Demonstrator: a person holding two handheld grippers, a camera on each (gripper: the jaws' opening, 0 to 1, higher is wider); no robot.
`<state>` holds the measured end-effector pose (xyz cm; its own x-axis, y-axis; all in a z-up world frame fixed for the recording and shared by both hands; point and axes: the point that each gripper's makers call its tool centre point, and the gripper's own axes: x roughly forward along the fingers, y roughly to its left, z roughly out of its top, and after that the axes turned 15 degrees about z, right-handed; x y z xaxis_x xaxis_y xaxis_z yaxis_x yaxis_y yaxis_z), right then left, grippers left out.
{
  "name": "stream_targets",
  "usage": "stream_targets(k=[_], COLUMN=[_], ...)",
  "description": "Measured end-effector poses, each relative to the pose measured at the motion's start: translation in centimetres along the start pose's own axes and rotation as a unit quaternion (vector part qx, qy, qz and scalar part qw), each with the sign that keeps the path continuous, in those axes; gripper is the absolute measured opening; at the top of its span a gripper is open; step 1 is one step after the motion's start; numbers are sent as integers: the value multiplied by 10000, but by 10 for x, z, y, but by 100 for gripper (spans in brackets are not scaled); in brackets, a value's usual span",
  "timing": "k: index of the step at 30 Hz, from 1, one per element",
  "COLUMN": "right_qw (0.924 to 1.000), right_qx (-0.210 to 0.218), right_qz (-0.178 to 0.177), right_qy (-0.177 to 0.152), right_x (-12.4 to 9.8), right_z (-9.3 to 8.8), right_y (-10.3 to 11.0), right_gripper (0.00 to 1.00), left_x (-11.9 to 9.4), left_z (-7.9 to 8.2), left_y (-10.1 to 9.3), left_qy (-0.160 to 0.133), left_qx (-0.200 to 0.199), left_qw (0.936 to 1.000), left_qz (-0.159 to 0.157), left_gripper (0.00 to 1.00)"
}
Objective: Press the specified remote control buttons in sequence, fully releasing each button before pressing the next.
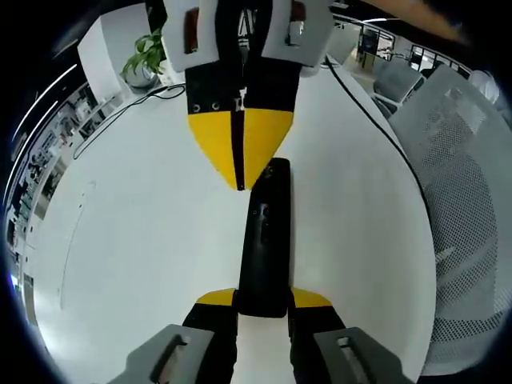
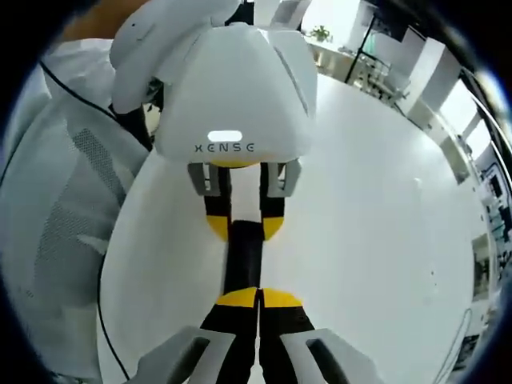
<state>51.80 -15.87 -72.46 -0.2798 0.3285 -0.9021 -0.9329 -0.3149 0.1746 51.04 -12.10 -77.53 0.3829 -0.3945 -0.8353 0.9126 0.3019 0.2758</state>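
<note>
A black remote control (image 1: 266,240) lies lengthwise on the white table (image 1: 144,240). My left gripper (image 1: 264,298) is shut on its near end, one yellow tip on each side. My right gripper (image 1: 240,182) comes in from the top of the left gripper view, jaws shut together, its yellow point down at the remote's far end. In the right gripper view the shut right gripper (image 2: 258,294) rests its tips on the remote (image 2: 242,260). Beyond it, the left gripper (image 2: 244,226) clamps the remote's other end. The buttons are too dark to make out.
A black cable (image 1: 376,120) runs along the table's right side beside a grey mesh chair (image 1: 464,208). A potted plant (image 1: 144,60) stands at the far left corner. A person's white sleeve (image 2: 64,184) fills the left of the right gripper view.
</note>
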Motion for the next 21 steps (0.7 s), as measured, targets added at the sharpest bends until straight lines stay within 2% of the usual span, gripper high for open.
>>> stream_targets(k=[9, 21], right_qw=[10000, 9995], right_qx=[13, 51], right_qz=[57, 262], right_qy=[7, 174], right_x=[7, 34], right_z=[-1, -9], right_y=[-1, 5], right_gripper=[0, 0], left_x=[0, 0], left_z=[0, 1], left_y=[0, 0], left_qy=[-20, -36], left_qx=[-13, -24], left_qw=[10000, 10000], left_qz=[1, 7], left_gripper=[22, 23])
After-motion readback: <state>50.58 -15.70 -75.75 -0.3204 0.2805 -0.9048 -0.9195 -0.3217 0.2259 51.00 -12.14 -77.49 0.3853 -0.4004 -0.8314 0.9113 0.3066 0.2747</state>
